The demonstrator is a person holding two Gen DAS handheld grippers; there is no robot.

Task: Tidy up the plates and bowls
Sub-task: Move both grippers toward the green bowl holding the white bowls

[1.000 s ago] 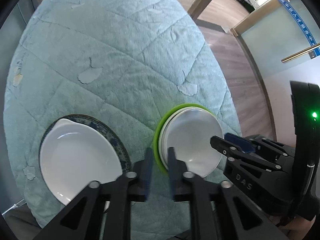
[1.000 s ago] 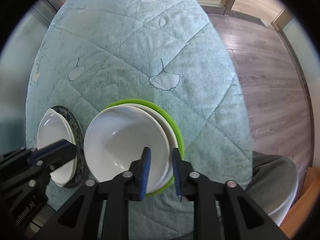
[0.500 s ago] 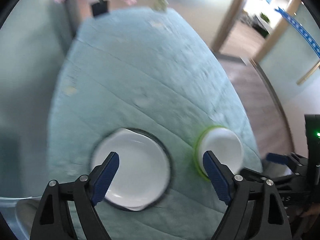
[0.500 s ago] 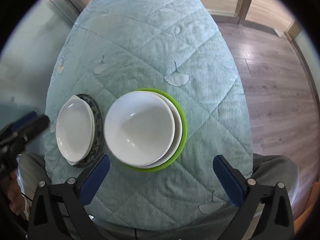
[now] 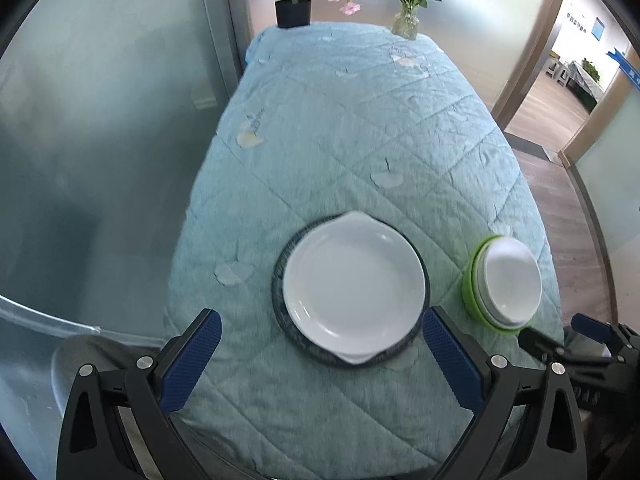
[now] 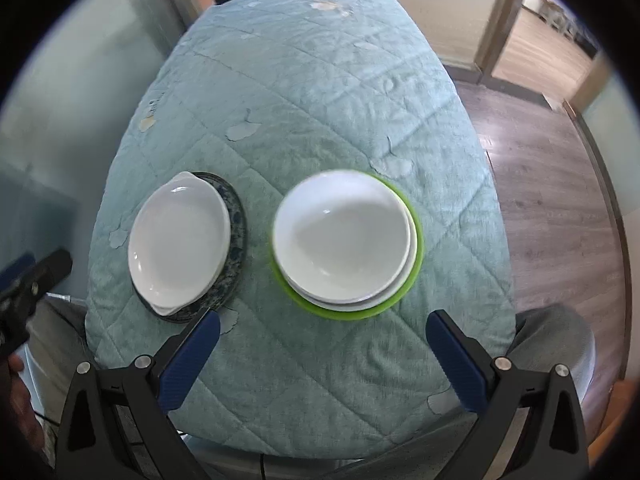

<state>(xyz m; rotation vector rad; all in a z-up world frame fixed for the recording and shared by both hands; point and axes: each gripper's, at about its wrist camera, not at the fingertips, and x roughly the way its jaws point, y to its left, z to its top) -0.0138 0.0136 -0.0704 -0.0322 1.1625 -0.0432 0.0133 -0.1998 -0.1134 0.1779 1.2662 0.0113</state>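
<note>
Left wrist view: the left gripper hangs above the white plate on its dark plate, jaws opening and empty. The right gripper (jaws apart, empty) is nearer the bowl stack to the right on the bench.

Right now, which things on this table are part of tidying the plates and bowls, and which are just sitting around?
Part of the job:
white bowl
green plate
white eared dish
dark patterned plate

Just there:
black flower pot
glass vase
quilted tablecloth
</note>
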